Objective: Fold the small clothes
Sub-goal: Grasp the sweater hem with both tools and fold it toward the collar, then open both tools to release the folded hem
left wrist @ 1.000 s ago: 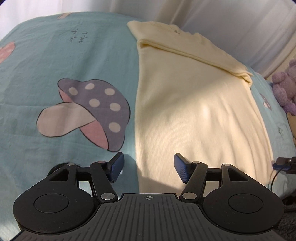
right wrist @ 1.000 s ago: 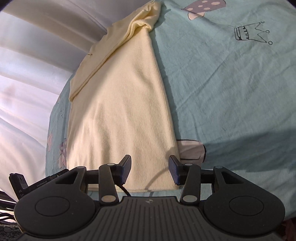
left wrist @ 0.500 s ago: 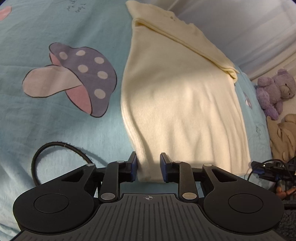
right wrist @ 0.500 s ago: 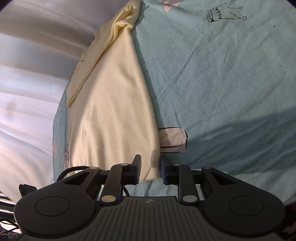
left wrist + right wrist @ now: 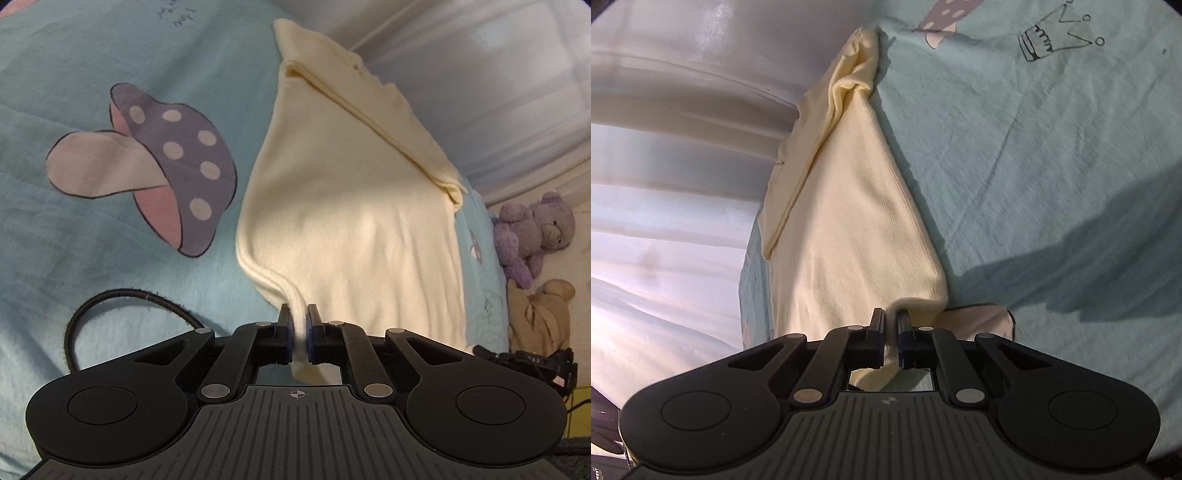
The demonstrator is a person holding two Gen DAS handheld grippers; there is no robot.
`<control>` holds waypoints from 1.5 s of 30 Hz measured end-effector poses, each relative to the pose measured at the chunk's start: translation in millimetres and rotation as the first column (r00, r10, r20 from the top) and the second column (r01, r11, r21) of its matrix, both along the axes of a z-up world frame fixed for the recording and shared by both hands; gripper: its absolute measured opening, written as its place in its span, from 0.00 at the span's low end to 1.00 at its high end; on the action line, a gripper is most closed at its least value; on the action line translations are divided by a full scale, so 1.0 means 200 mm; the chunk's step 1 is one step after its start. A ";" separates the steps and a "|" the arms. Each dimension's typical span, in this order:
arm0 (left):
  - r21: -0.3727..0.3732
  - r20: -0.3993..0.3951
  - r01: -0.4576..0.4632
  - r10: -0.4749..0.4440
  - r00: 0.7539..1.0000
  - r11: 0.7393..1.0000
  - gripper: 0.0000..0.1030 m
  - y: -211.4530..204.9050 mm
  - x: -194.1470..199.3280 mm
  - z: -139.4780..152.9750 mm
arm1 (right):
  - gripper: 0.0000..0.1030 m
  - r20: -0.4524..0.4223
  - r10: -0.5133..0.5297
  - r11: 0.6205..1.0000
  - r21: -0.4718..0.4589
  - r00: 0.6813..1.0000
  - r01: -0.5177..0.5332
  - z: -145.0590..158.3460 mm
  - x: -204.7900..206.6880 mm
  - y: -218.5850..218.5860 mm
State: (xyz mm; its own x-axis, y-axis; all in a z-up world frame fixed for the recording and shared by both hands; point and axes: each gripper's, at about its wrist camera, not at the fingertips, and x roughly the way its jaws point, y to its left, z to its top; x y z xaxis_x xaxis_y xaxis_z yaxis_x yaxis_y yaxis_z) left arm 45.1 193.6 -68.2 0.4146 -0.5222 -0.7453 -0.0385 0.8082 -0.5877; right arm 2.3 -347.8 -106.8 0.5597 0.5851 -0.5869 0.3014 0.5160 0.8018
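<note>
A pale yellow knit garment [image 5: 351,221] lies lengthwise on a light blue bedsheet [image 5: 74,236], its far end folded over in a band. My left gripper [image 5: 300,319] is shut on the garment's near left corner, which is pinched into a ridge between the jaws. In the right wrist view the same garment [image 5: 857,229] runs away from me. My right gripper [image 5: 891,321] is shut on its near right corner, lifted slightly off the sheet.
The sheet has a mushroom print [image 5: 162,162] left of the garment and a crown print [image 5: 1056,33]. A black cable [image 5: 122,299] loops near the left gripper. A purple plush bear [image 5: 532,232] and a tan plush toy [image 5: 539,314] lie at the right. White curtains [image 5: 665,147] hang behind.
Both grippers closed from open onto the garment's near corners. The corners now rise a little off the sheet, pulled into ridges.
</note>
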 end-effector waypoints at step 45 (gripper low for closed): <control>0.465 0.340 0.024 -0.203 0.918 0.885 0.14 -0.39 0.69 -0.03 | 0.11 0.225 0.247 0.746 -0.665 0.943 -0.037 0.16 0.72 0.29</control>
